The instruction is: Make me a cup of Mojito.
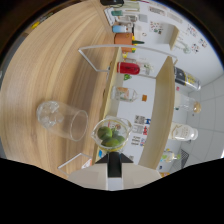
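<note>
Two glasses at frame centre: empty tumbler (62,119) left on the tabletop (45,65), lime cup (112,132) just ahead of the tongs, handy for muddling; tongs' state impossible to tell.

wooden table (45,65), wooden shelf (162,105), tiled wall (205,130)
</note>
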`<state>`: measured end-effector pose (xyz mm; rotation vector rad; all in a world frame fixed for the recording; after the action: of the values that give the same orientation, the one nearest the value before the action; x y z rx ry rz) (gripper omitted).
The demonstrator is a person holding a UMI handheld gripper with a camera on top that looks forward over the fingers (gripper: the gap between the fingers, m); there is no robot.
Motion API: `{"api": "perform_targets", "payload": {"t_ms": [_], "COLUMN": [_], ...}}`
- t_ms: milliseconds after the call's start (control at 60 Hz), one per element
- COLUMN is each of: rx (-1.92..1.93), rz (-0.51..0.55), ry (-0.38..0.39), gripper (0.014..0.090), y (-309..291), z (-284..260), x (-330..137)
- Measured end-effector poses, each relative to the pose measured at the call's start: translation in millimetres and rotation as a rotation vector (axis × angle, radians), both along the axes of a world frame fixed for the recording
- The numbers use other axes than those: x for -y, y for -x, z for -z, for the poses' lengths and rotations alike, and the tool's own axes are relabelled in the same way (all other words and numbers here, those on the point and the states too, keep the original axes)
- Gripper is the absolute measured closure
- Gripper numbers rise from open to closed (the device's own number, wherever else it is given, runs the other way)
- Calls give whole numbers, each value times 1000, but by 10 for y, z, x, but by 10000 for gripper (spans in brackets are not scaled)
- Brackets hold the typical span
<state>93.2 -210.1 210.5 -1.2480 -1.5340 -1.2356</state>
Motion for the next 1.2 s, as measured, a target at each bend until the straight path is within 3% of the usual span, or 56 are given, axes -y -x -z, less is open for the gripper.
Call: {"api": "perform_targets", "payload": {"t_ms": [150,283,433,517,667,867,1017,1200], "rx": [-116,-462,-981,-1237,-1526,-1608,-1622,-1641], "rz": [24,108,258,340,507,736,840,881], "ry": [12,2,-3,31,134,298,405,465], "gripper": [889,888,888,888,889,890,891,884], "y": [-14,-60,-354,-591,-1090,-1612,-1764,-1800], "z": [-50,-329,-613,-559,-13,1103,1718,2057], "x": [32,106,214,286,379,515,609,636]}}
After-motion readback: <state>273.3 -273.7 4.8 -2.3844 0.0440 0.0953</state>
